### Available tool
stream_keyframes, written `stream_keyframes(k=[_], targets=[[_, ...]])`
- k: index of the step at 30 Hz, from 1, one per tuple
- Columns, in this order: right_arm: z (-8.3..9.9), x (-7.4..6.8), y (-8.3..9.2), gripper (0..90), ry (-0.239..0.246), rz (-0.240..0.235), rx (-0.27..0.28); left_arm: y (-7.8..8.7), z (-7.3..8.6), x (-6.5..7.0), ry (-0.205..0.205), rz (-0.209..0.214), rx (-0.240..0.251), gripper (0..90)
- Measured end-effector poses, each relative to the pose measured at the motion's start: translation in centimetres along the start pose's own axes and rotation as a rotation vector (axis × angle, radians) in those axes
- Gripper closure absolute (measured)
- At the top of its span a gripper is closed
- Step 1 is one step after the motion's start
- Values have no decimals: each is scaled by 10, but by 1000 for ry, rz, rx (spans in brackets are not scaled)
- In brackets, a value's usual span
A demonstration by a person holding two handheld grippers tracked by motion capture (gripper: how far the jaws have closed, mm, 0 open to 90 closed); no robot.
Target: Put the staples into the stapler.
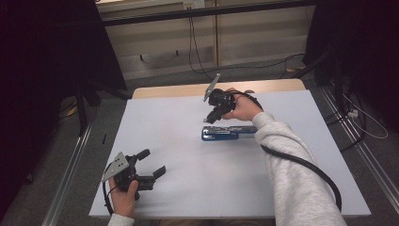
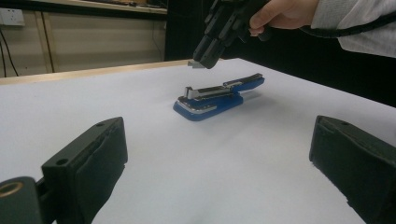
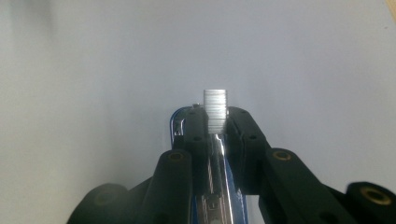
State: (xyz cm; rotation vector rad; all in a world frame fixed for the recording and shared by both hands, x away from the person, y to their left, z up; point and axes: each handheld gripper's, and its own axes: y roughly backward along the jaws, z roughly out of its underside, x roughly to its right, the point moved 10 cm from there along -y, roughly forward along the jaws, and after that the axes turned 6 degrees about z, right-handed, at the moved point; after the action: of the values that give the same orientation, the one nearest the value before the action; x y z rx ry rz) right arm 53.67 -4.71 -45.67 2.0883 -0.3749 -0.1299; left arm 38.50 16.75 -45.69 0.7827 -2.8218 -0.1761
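A blue stapler (image 1: 226,133) lies on the white table (image 1: 160,117) with its top swung open, so its metal channel (image 2: 210,91) shows. Just above its left end hovers my right gripper (image 1: 210,118), pointing down and shut on a short silver strip of staples (image 3: 215,105). In the right gripper view the strip sticks out past the fingertips (image 3: 215,120), and the stapler's blue edge (image 3: 175,122) lies directly underneath. From the left gripper view, the strip (image 2: 196,64) hangs a little above the stapler (image 2: 212,100). My left gripper (image 1: 153,162) rests near the table's front left, open, with nothing between its jaws (image 2: 219,154).
The table's wooden far edge (image 1: 188,89) runs behind the right hand. A thick black cable (image 1: 306,165) trails from the right gripper along the grey sleeve. Loose cables (image 1: 362,120) lie on the floor at the right, and a pale wall panel (image 1: 164,42) stands beyond.
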Motion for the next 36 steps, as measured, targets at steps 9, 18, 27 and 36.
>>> stream_keyframes(k=[9, 18, 27, 36], targets=[[4, -2, -5, 785, 2, -4, -8, 0, 0, 0, -1, -2, 0, 44], [9, -4, -13, 785, 5, -12, -21, 0, 0, 0, -2, -3, -1, 44], [11, -6, -18, 785, 11, -18, -27, 0, 0, 0, -2, -5, -1, 44], [13, -6, -22, 785, 13, -23, -33, 0, 0, 0, -2, -4, -2, 44]])
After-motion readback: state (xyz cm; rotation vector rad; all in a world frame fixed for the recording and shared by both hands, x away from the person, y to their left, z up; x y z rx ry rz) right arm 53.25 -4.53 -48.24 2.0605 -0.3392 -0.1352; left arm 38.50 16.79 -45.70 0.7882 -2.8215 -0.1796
